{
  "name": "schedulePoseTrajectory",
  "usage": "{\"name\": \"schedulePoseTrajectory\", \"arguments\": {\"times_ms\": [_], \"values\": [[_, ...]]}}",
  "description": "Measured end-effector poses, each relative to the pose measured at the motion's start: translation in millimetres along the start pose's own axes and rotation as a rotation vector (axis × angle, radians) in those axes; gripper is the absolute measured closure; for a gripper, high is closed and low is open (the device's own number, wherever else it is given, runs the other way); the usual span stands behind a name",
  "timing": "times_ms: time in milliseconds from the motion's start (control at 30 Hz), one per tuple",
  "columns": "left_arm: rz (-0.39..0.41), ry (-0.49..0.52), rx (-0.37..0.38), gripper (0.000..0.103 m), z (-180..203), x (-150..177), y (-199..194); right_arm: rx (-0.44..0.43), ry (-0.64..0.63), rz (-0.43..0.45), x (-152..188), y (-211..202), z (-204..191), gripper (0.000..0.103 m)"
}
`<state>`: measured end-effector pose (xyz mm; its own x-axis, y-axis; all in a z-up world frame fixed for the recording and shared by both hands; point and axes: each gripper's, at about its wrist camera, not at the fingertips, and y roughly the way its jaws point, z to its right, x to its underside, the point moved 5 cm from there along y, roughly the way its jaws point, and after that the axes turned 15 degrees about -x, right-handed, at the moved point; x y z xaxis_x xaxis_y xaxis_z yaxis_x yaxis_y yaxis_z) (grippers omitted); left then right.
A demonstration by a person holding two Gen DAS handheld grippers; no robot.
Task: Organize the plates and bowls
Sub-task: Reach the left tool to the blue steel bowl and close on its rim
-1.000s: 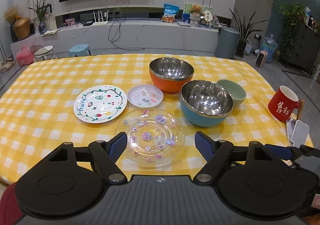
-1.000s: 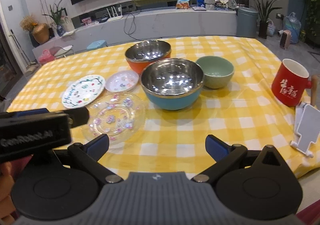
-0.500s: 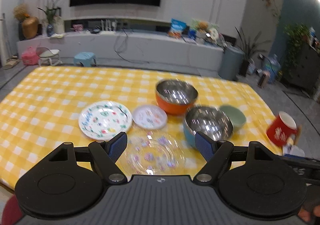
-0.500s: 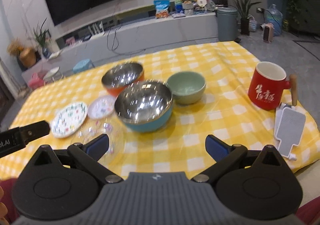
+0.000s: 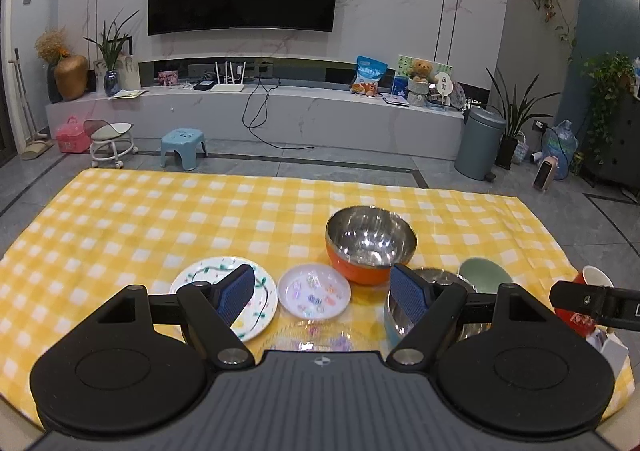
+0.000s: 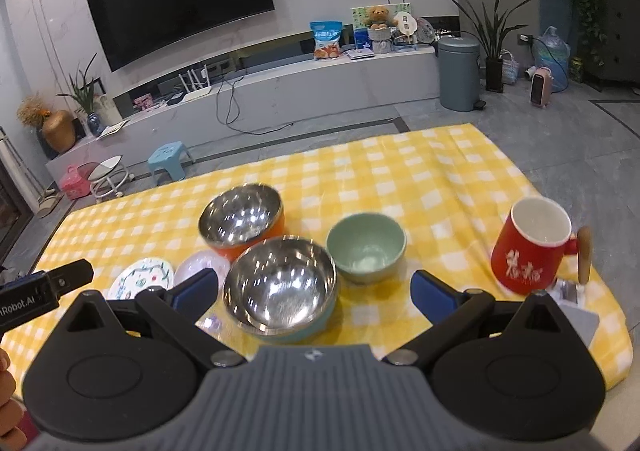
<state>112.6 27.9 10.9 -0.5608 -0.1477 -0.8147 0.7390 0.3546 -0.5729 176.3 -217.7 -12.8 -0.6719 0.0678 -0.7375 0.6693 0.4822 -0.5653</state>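
The yellow checked tablecloth (image 6: 440,179) carries everything; I place the rest against the blue-walled steel bowl (image 6: 280,287), which sits near the cloth's front edge.

Behind it and to its left: orange-walled steel bowl (image 6: 240,217), walls close, contact not resolvable. Behind it to the right, just beside: green bowl (image 6: 366,247). Left of it: white plate with a leaf pattern (image 5: 208,275), then the small pink plate (image 5: 314,291) between that plate and the bowls. In front of the pink plate: clear glass plate (image 5: 316,335), mostly hidden by my left tool. Well to the bowl's right: red mug (image 6: 530,247), upright, wooden handle outward, a white stand (image 6: 582,321) just before it.

My left gripper (image 5: 322,295) hangs above the front edge, fingers spread wide, empty. My right gripper (image 6: 314,293) hangs over the blue-walled bowl, fingers likewise parted, holding nothing.
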Motion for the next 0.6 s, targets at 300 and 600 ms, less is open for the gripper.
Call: {"name": "schedulePoseTrajectory", "arguments": {"times_ms": [300, 600], "values": [[-0.01, 0.045, 0.008, 0.012, 31, -10, 37, 0.008, 0.006, -0.015, -19, 44, 13, 0.003], [-0.234, 0.05, 0.173, 0.024, 58, 34, 104, -0.05, 0.141, -0.133, 23, 96, 51, 0.028]]}}
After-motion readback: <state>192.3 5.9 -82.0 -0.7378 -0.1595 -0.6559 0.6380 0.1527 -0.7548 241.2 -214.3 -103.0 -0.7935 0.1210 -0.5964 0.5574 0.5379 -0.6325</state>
